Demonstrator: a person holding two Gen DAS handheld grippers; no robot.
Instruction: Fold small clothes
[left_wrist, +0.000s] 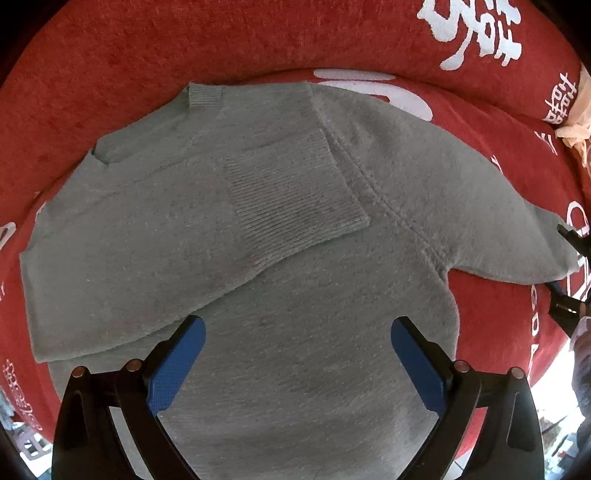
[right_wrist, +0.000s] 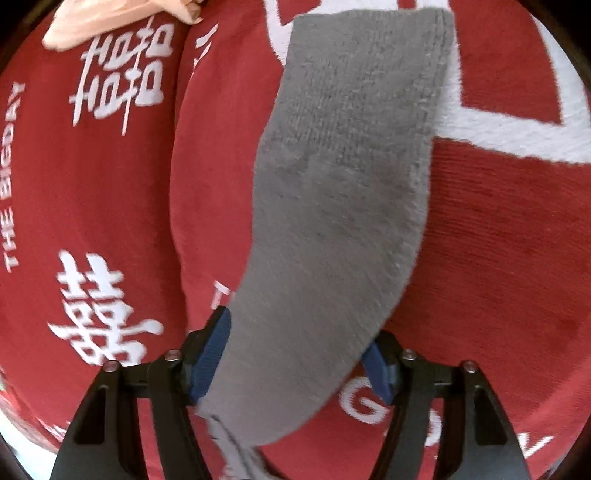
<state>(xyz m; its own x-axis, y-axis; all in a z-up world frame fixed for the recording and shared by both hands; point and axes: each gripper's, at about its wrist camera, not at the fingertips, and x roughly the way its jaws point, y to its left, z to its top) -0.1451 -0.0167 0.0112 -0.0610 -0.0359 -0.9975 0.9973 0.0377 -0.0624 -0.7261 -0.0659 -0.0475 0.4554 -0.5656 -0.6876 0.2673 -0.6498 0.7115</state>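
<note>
Red blanket (left_wrist: 110, 66) with white print under everything. Grey sweater (left_wrist: 295, 258) flat below left tool (left_wrist: 295, 354), one sleeve already folded across chest. Left tool spread wide, empty, hovering over hem. Other sleeve (right_wrist: 332, 221) running ahead from right tool (right_wrist: 295, 362), pads either side of cuff, contact unclear. Step: second sleeve fold. Next: firm pinch, carry sleeve across body.

Grey sleeve (right_wrist: 332, 206) btwn right claw (right_wrist: 295, 362) pads, over red blanket (right_wrist: 498, 258).
</note>
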